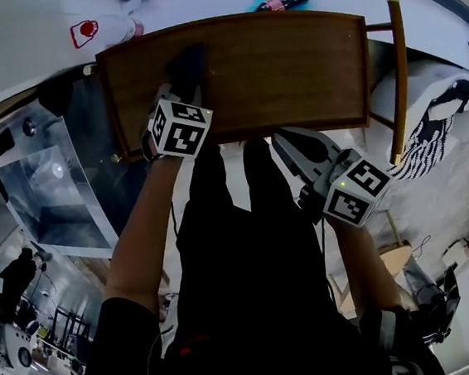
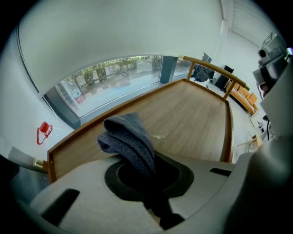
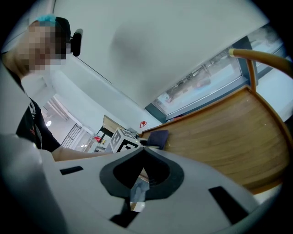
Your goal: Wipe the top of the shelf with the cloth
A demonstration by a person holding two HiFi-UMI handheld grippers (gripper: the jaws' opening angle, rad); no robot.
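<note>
Your left gripper (image 2: 149, 176) is clamped on the cloth (image 2: 128, 137) at the shelf top's (image 1: 289, 68) left front. It looks soft, light and knitted, likely to slip, so grip deep in the folds. Your right gripper (image 3: 142, 155) is closed on nothing, just off the front edge.

soft knit, smooth wood
the cloth (image 2: 128, 139) in my left gripper (image 2: 143, 177) is matt grey-blue knit; shelf top (image 2: 192, 114) ahead of it is smooth grained wood; gripper shell matt plastic.
</note>
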